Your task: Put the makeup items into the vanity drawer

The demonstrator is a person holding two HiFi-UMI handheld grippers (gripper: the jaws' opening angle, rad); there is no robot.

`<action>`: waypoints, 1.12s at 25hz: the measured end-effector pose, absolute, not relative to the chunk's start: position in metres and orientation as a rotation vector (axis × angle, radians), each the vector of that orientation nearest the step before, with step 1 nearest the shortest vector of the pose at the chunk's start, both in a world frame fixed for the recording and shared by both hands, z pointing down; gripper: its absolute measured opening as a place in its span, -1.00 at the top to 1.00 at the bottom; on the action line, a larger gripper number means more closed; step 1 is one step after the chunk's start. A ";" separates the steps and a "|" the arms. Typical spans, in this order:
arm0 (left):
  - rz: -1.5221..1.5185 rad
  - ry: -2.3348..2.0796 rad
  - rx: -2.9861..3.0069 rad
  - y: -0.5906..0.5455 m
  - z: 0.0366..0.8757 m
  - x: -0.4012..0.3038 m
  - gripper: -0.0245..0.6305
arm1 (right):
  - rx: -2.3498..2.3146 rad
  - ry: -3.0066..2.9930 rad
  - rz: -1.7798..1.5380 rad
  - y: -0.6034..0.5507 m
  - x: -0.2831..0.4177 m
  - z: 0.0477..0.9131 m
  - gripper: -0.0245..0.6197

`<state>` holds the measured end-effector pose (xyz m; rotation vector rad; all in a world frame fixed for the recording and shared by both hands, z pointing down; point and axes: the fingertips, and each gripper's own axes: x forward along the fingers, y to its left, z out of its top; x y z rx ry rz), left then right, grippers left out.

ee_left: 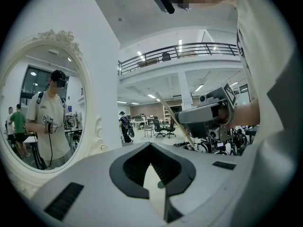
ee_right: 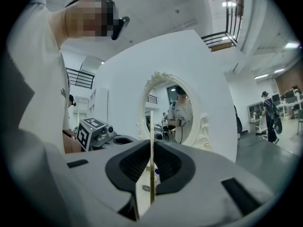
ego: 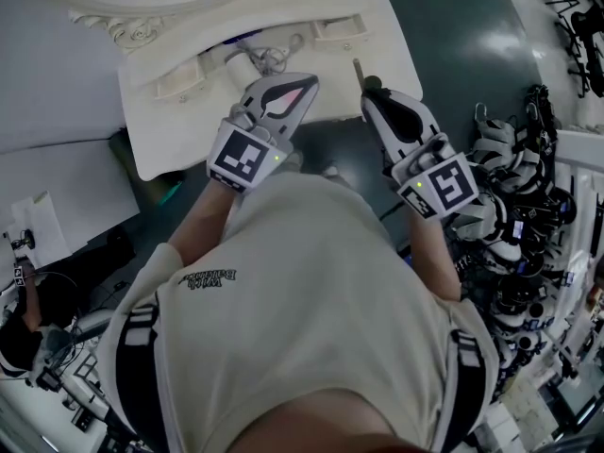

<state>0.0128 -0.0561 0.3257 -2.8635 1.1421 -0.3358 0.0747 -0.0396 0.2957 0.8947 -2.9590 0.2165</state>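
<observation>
My right gripper is shut on a thin pale makeup stick, which stands upright between its pads. The stick's top pokes out over the white vanity top. My left gripper hovers beside it over the vanity's front edge, its tips together, with nothing visible between them. From the left gripper view, the right gripper and its slanted stick show ahead. A small bottle and a metal item lie on the vanity. No open drawer is clearly visible.
An oval mirror in an ornate white frame stands at the vanity's back. A pile of spare grippers and cables lies on the dark floor to the right. Papers sit on a surface to the left.
</observation>
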 end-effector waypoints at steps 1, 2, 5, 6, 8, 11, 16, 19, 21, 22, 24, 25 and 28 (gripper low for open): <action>-0.336 1.144 -2.866 -0.055 0.326 0.014 0.91 | 0.896 -2.959 0.218 -0.039 0.076 0.296 0.83; -0.336 1.144 -2.869 -0.053 0.326 0.015 0.91 | 0.896 -2.959 0.219 -0.038 0.077 0.296 0.83; -0.346 1.144 -2.877 -0.050 0.328 0.015 0.91 | 0.898 -2.961 0.222 -0.038 0.078 0.297 0.83; -0.350 1.146 -2.879 -0.050 0.329 0.015 0.91 | 0.898 -2.961 0.223 -0.038 0.078 0.298 0.83; -0.350 1.152 -2.885 -0.050 0.330 0.016 0.91 | 0.899 -2.959 0.225 -0.040 0.078 0.300 0.83; -0.342 1.160 -2.892 -0.052 0.330 0.017 0.91 | 0.895 -2.958 0.230 -0.044 0.078 0.302 0.83; -0.344 1.190 -2.888 -0.060 0.332 0.013 0.91 | 0.875 -2.942 0.186 -0.057 0.076 0.303 0.83; -0.354 1.226 -2.880 -0.070 0.335 0.009 0.91 | 0.840 -2.923 0.118 -0.070 0.073 0.302 0.83; -0.361 1.253 -2.869 -0.079 0.335 0.005 0.91 | 0.814 -2.905 0.060 -0.082 0.070 0.303 0.83; -0.364 1.267 -2.862 -0.084 0.336 0.003 0.91 | 0.802 -2.894 0.030 -0.089 0.068 0.303 0.83; -0.370 1.293 -2.852 -0.095 0.336 -0.001 0.91 | 0.779 -2.872 -0.022 -0.103 0.065 0.306 0.83; -0.374 1.305 -2.848 -0.101 0.337 -0.003 0.91 | 0.768 -2.862 -0.043 -0.111 0.064 0.307 0.83; -0.387 1.338 -2.841 -0.123 0.342 -0.009 0.91 | 0.729 -2.835 -0.097 -0.138 0.055 0.314 0.83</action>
